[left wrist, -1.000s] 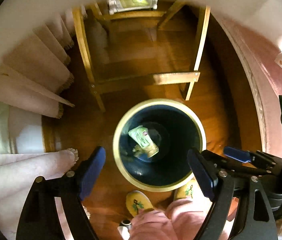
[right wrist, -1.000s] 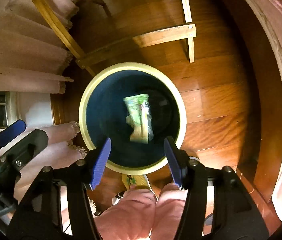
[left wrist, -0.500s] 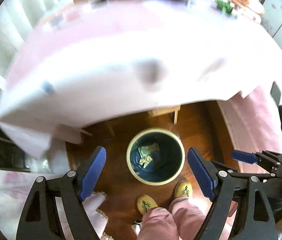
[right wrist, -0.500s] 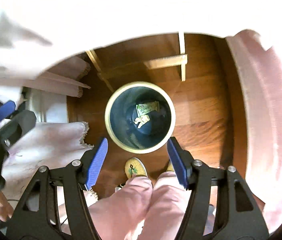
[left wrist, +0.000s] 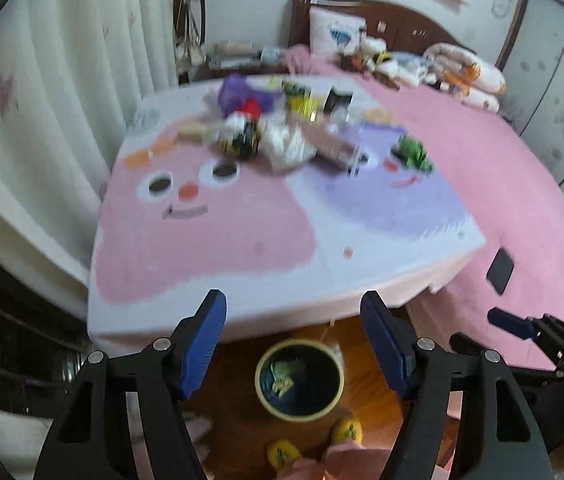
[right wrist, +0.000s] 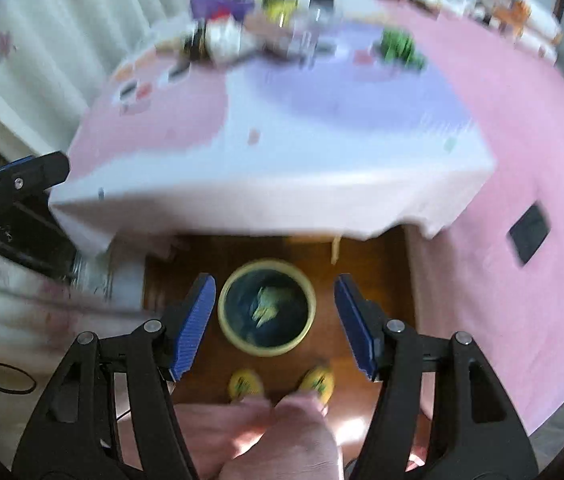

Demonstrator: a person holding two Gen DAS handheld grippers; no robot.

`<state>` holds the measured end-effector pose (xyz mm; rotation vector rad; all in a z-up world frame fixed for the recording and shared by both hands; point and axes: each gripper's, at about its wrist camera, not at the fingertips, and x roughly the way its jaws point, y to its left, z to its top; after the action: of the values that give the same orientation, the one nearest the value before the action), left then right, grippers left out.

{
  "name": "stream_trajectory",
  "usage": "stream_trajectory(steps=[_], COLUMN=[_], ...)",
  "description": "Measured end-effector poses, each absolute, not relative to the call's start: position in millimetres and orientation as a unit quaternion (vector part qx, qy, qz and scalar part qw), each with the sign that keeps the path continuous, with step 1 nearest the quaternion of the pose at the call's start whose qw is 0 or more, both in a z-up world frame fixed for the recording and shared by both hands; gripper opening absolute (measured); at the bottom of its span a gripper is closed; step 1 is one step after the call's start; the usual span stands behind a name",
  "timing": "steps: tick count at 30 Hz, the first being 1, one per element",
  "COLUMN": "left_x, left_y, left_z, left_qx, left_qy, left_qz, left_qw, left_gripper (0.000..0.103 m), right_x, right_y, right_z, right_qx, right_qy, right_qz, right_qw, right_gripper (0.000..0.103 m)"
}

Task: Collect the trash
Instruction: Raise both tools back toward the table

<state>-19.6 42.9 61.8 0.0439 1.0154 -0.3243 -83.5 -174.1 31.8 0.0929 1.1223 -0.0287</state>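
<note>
On the wood floor below the cluttered table [left wrist: 242,240], the yellow-rimmed bin [left wrist: 299,414] holds green wrappers [left wrist: 284,376]. The left gripper [left wrist: 294,344], jaws just narrowed, and right gripper [right wrist: 274,320] both gape empty. Only the left wrist view shows the headboard [left wrist: 398,20].

Clutter pile [left wrist: 266,132] on surface [left wrist: 210,240] smeared by blur, items unreadable. Bin [right wrist: 267,307] contents too blurred to identify. Legs [right wrist: 258,436] cut off by frame edge.

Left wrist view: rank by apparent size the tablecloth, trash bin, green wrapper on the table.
1. tablecloth, largest by far
2. trash bin, on the floor below
3. green wrapper, smallest, though it sits farther away and is blurred
</note>
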Motion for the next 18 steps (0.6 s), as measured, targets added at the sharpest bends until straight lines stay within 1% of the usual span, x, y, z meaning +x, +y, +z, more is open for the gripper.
stream_trajectory(steps=[6,10,13,18], left_x=[10,28,52,119], left_y=[20,-5,-30,-76], left_z=[98,108,103,70], left_qx=[0.004,0.010,0.018,-0.001], left_qy=[0.468,0.448,0.441,0.479], left_qz=[-0.175,-0.185,-0.188,-0.167], left_qw=[0.866,0.875,0.877,0.862], left_gripper=[0.071,0.071,0.071,0.071], right_x=[-65,-42,-11,52], right_y=[-197,-223,-244,-296], right_z=[94,116,121,112], right_qx=[0.064,0.065,0.067,0.073], right_qy=[0.480,0.462,0.454,0.454], right_qz=[-0.041,-0.048,-0.046,-0.040], right_qw=[0.874,0.883,0.887,0.887], right_gripper=[0.059,0.059,0.059,0.059])
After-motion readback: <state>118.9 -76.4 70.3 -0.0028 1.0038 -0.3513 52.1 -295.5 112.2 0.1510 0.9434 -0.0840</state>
